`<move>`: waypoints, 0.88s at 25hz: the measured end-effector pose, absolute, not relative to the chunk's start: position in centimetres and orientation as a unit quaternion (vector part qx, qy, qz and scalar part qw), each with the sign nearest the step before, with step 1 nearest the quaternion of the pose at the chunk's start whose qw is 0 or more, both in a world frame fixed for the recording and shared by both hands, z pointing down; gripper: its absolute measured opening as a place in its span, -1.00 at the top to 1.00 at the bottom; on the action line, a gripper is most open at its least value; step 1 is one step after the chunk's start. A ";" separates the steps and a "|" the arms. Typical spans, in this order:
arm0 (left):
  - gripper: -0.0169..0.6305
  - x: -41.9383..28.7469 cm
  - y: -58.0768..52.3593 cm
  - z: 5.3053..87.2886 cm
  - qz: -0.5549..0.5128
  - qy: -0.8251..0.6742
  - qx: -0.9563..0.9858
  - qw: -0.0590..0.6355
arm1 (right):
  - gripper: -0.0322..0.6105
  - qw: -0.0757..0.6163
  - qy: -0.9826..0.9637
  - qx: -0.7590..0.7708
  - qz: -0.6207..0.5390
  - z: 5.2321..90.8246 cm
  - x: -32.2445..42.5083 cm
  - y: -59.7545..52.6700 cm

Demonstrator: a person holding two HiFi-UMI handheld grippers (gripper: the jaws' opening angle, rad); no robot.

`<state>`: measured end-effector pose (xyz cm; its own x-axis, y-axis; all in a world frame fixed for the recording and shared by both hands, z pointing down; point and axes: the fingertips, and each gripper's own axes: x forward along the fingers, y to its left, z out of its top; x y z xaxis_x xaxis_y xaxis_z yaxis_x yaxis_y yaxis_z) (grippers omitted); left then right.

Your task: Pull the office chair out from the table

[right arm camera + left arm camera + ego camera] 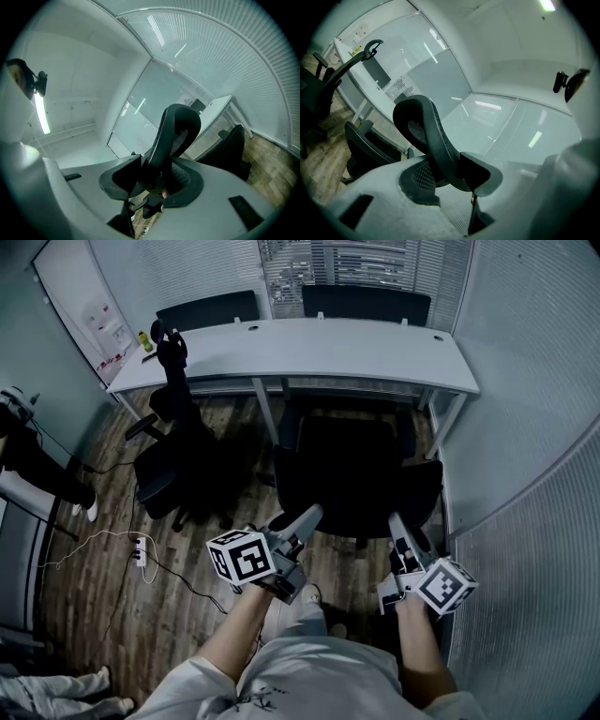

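You have the left gripper clamped on one side of the office chair back and the right gripper clamped on the other, each pair of jaws pinching the black mesh-lined frame. That matched hold looks chosen so the chair rolls straight rather than swivelling. The chair stands close to the white table, its seat at the front edge between the legs, so I judge the pull unfinished.
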<state>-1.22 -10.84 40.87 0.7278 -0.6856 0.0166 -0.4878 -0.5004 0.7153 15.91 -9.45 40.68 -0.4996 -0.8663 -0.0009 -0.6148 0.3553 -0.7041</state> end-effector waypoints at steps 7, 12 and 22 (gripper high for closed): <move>0.51 -0.9 -8.8 41.0 -0.138 -0.347 0.852 0.366 | 0.47 0.194 0.803 -0.456 -0.332 40.3 16.0 -7.7; 0.52 -0.9 -8.2 40.1 -0.142 -0.348 0.849 0.370 | 0.47 0.198 0.803 -0.451 -0.337 39.2 16.0 -7.5; 0.52 -1.1 -4.6 40.2 -0.147 -0.351 0.847 0.372 | 0.48 0.190 0.806 -0.452 -0.332 39.4 16.0 -4.0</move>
<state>-1.07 -4.57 40.15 0.7098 -0.7043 0.0121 -0.4855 -0.4767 0.7328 15.96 -4.00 39.40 -0.5198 -0.8543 -0.0058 -0.6024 0.3714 -0.7065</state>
